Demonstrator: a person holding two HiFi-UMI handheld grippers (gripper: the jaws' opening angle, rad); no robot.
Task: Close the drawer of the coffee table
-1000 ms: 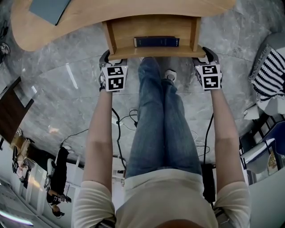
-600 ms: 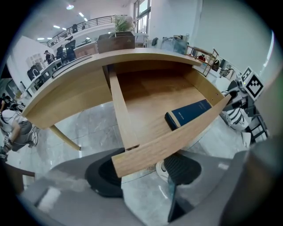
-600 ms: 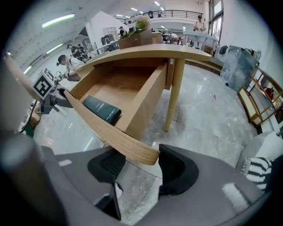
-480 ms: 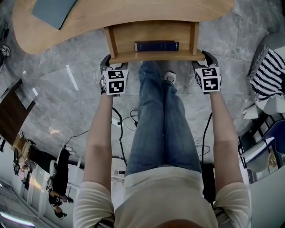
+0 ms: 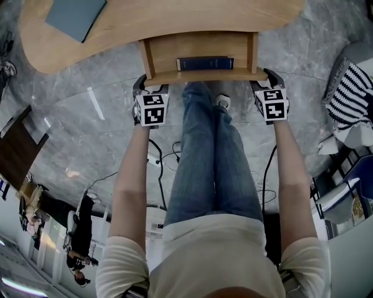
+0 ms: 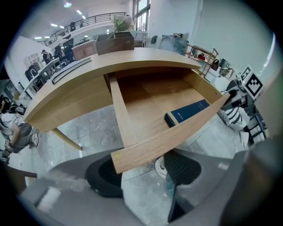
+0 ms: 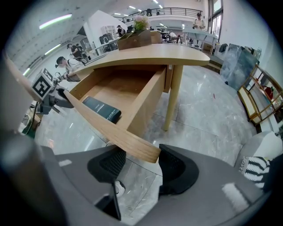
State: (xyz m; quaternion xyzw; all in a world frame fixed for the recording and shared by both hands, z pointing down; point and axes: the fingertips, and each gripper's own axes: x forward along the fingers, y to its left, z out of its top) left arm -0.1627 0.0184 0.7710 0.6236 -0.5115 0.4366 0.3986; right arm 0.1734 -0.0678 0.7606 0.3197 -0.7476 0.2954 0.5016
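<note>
1. Drawer sticks out of the surface toward 6 o'clock, front panel running 9-to-3, book inside; floor flanks both ends.
2. I read left tongs and right tongs as released, each straddling a front corner.

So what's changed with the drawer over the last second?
The drawer has slid a little further in under the coffee table, with the left gripper and right gripper at its front's ends. Their jaws stay apart; the blue book still lies against the front.
</note>
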